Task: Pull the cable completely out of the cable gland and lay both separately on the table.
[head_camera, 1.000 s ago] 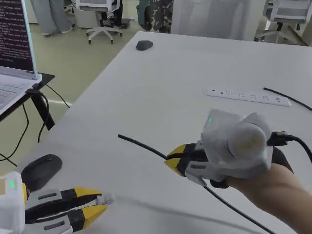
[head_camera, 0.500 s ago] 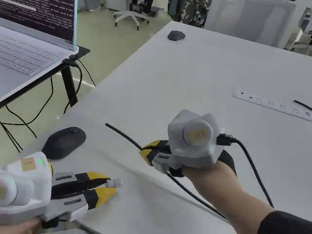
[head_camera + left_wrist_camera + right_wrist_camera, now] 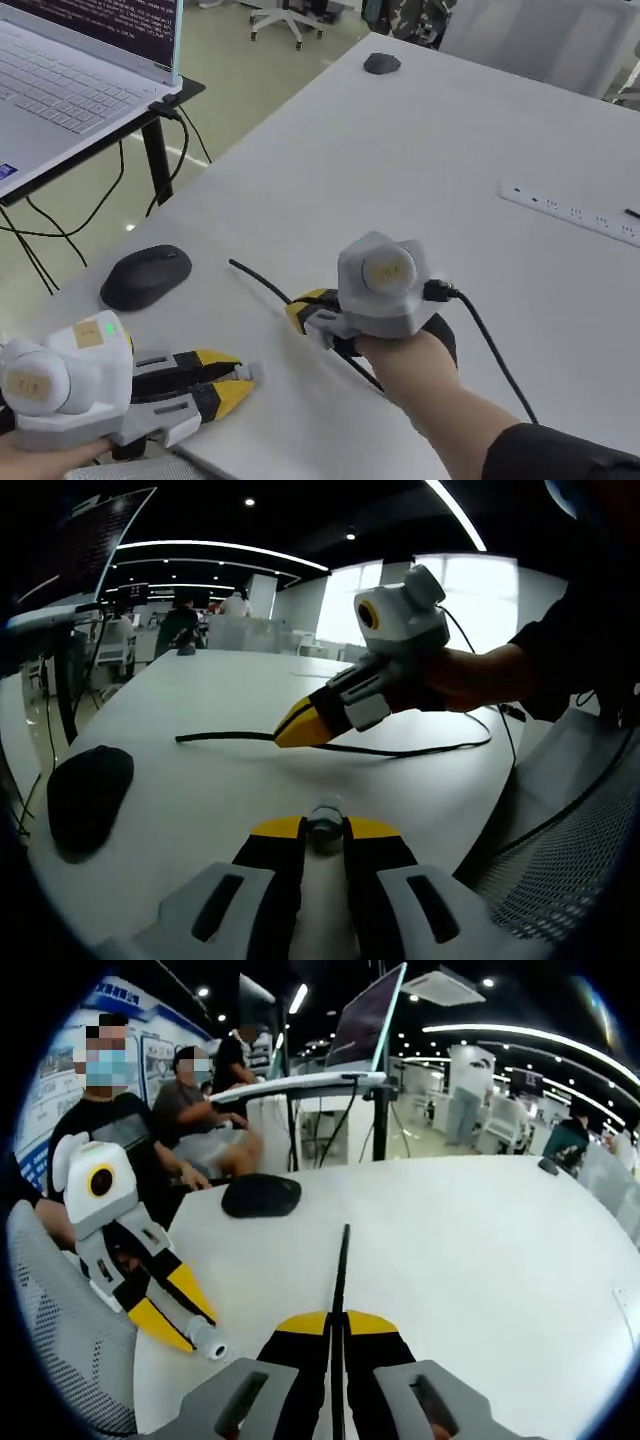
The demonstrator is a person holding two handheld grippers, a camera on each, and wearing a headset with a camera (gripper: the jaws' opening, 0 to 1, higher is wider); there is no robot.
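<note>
A: Cable (image 3: 256, 281) is out of the cable gland (image 3: 247, 372); the two are well apart. Right gripper (image 3: 300, 312) is clamped on the cable, left gripper (image 3: 236, 382) pinches the gland at its tips, low over the table (image 3: 420, 170).

B: Pull judged done. Next: lower and release each. Left sits near the front edge, mouse (image 3: 146, 277) beside it; open room lies ahead.

The table (image 3: 420, 150) is being lit brightly and evenly by ceiling strips (image 3: 210, 546); a soft shadow is being cast under the mouse (image 3: 146, 277). Edges in both gripper views are being bent.
</note>
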